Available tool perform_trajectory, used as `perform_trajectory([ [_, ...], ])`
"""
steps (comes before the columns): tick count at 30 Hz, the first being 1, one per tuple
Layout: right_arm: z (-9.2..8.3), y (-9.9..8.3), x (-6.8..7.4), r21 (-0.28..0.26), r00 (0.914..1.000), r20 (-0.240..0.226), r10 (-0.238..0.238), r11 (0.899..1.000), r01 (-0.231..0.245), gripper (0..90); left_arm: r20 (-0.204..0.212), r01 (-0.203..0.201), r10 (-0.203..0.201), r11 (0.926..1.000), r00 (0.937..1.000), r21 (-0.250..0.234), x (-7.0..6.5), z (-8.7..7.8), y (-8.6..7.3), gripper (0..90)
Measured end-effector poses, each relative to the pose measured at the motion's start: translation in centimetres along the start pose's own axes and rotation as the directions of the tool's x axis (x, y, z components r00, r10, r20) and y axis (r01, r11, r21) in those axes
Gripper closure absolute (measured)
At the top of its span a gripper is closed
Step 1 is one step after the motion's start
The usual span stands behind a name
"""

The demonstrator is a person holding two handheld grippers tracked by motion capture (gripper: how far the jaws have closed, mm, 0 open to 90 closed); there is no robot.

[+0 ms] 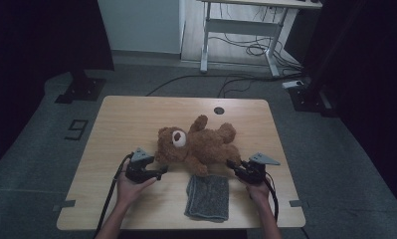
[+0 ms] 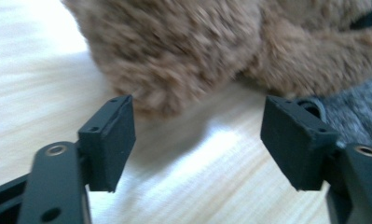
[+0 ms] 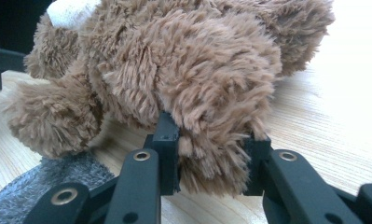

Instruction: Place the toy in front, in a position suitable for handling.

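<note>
Nearest to us, the right gripper has its black jaws clamped on a plush foot of the teddy bear, the fur bulging out between the pads. We hold it there, we judge, to keep the toy anchored while the other hand is free to take a new grip.

The left gripper stands with its jaws wide apart and nothing between them, just short of the bear's head; bare wood shows between the square, matte pads.

From above, the bear lies on its back across the middle of the table, head toward our left gripper, one arm raised, with our right gripper at its leg. The fur is long, shaggy and brown, the muzzle a pale patch.

The grey cloth lies folded flat just in front of the bear, touching one paw; it looks thick and nubbly. The table is pale, smooth wood grain.
</note>
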State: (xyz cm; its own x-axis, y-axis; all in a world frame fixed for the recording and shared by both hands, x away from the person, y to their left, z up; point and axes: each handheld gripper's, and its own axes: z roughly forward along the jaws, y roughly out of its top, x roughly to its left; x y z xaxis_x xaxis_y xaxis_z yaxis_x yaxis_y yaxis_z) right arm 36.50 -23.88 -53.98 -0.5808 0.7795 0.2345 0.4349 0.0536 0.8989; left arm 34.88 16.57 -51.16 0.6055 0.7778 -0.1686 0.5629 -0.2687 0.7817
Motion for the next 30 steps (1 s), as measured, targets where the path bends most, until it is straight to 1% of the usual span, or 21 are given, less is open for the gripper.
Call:
perform_trajectory([
  [2,0.0,0.0,0.0,0.002,1.0,0.002,-0.004,1.0,0.004,66.6,0.02,0.0,0.0,1.0,0.9998,0.008,-0.5,0.3,-0.2,23.9],
  [4,0.0,0.0,-0.1,-0.001,1.0,0.004,-0.001,1.0,0.001,66.5,0.043,-0.013,0.012,0.9997,0.999,0.02,-1.2,0.7,-0.4,22.1],
  [7,0.1,0.0,-0.1,-0.003,0.9999,0.006,0.008,1.0,-0.008,66.3,0.077,-0.041,0.038,0.9987,0.9963,0.032,-2.6,1.3,-0.4,20.3],
  [11,0.2,-0.1,-0.1,0.002,0.9999,0.008,0.013,1.0,-0.014,66.1,0.118,-0.089,0.084,0.9951,0.9895,0.042,-4.7,2.0,-0.2,17.9],
  [12,0.2,-0.1,-0.2,0.003,0.9998,0.007,0.017,1.0,-0.017,66.0,0.141,-0.113,0.106,0.9924,0.9844,0.049,-5.9,2.5,0.0,16.9],
  [13,0.2,-0.1,-0.2,0.003,0.9998,0.007,0.017,1.0,-0.017,66.0,0.141,-0.113,0.106,0.9924,0.9844,0.049,-5.9,2.5,0.0,16.3],
  [14,0.3,-0.1,-0.2,0.006,0.9998,0.007,0.017,1.0,-0.017,66.0,0.159,-0.14,0.129,0.9884,0.9789,0.059,-6.9,3.0,0.1,16.0],
  [15,0.3,-0.1,-0.2,0.006,0.9998,0.007,0.017,1.0,-0.017,66.0,0.159,-0.14,0.129,0.9884,0.9789,0.059,-6.9,3.0,0.1,15.7],
  [16,0.3,-0.2,-0.3,0.009,0.9998,0.006,0.021,1.0,-0.021,65.8,0.167,-0.152,0.14,0.9862,0.9759,0.065,-7.4,3.3,0.1,15.7],
  [19,0.3,-0.2,-0.3,0.01,0.9997,0.007,0.023,1.0,-0.023,65.7,0.2,-0.169,0.151,0.9828,0.9681,0.075,-8.8,4.0,0.1,15.3],
  [22,0.3,-0.2,-0.3,0.011,0.9996,0.005,0.027,1.0,-0.027,65.6,0.223,-0.197,0.174,0.9767,0.9591,0.084,-10.2,4.4,-0.2,14.7],
  [23,0.3,-0.2,-0.3,0.011,0.9996,0.005,0.027,1.0,-0.027,65.6,0.229,-0.204,0.181,0.9753,0.9566,0.084,-10.6,4.5,-0.2,14.7],
  [24,0.3,-0.2,-0.3,0.012,0.9996,0.005,0.028,1.0,-0.028,65.6,0.241,-0.211,0.188,0.9747,0.9521,0.074,-11.4,4.6,-0.4,14.8],
  [25,0.3,-0.2,-0.3,0.012,0.9996,0.005,0.028,1.0,-0.028,65.6,0.241,-0.211,0.188,0.9747,0.9521,0.074,-11.4,4.6,-0.4,15.2],
  [27,0.3,-0.2,-0.3,0.013,0.9996,0.004,0.029,1.0,-0.029,65.5,0.249,-0.222,0.201,0.9731,0.9475,0.061,-11.9,4.6,-0.4,15.8],
  [28,0.3,-0.2,-0.4,0.015,0.9996,0.005,0.027,1.0,-0.027,65.3,0.258,-0.232,0.209,0.971,0.9432,0.059,-12.4,4.8,-0.3,16.5],
  [29,0.3,-0.2,-0.4,0.015,0.9996,0.005,0.027,1.0,-0.027,65.3,0.258,-0.232,0.209,0.971,0.9432,0.059,-12.4,4.8,-0.3,16.5],
  [30,0.4,-0.2,-0.4,0.013,0.9996,0.005,0.028,1.0,-0.028,65.2,0.259,-0.239,0.214,0.9688,0.9417,0.067,-12.6,5.0,-0.3,16.5],
])
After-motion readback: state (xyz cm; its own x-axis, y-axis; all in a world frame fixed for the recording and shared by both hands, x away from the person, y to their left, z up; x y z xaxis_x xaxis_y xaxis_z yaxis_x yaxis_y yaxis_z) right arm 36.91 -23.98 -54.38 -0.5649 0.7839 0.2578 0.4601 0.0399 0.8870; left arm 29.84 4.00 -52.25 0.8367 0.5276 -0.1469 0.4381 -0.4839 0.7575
